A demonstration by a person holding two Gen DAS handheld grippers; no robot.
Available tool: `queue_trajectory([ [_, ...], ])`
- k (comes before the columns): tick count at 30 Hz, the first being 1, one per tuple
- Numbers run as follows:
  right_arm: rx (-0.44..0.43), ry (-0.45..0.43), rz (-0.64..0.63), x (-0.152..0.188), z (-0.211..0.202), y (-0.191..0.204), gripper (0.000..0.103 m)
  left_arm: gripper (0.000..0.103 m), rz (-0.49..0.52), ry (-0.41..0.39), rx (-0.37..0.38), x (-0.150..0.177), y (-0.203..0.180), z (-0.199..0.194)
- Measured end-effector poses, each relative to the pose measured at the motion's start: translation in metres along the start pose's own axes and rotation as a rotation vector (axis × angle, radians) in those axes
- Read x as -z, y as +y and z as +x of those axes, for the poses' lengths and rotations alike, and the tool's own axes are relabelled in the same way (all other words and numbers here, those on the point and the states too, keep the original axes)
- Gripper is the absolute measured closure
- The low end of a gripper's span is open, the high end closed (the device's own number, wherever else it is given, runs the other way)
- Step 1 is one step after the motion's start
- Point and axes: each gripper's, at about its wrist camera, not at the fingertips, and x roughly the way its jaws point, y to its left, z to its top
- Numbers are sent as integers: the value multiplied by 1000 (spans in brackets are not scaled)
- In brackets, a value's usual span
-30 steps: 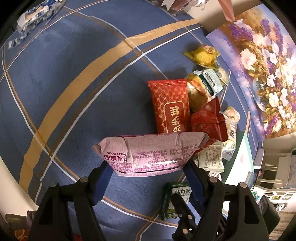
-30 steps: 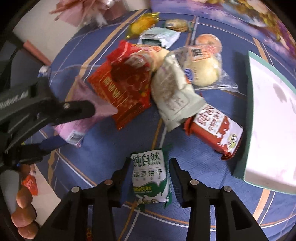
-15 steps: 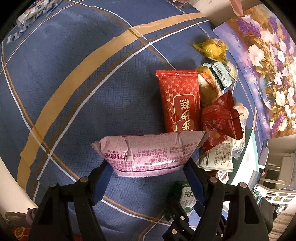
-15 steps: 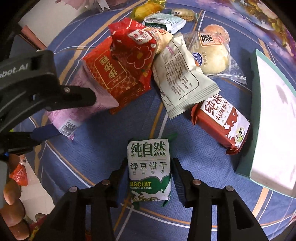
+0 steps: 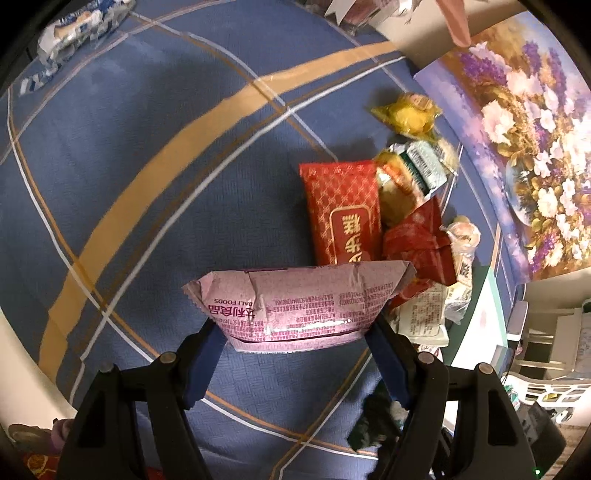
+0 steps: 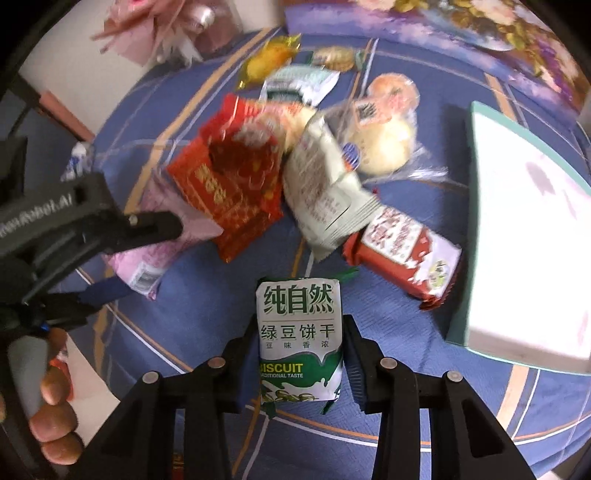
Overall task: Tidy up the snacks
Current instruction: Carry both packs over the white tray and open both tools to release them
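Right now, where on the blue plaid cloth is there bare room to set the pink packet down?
Bare cloth lies left of the long red patterned packet, across the tan stripe toward the blue-and-white wrapper. Right of it, the pile is crowded: yellow candy, crinkled red bag, up to the flower painting. The left gripper holds the pink foil packet.

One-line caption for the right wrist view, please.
Right gripper holding a green-and-white biscuit pack above the blue plaid tablecloth, snack pile ahead.
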Motion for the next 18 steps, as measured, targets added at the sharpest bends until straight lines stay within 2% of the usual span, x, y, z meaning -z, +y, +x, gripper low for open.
queue_trajectory([
  [5,3,-88,98,-2,-32,-27,60,26,41,-79,6,4,-9,-24],
  [9,35,-153,235,-4,-52,-67,60,26,120,-133,15,12,-31,-40],
  [12,135,-167,333,-4,-58,-104,60,26,201,-134,31,20,-61,-39],
  [18,158,-178,488,-5,-58,-158,60,26,356,-94,70,39,-133,-17],
])
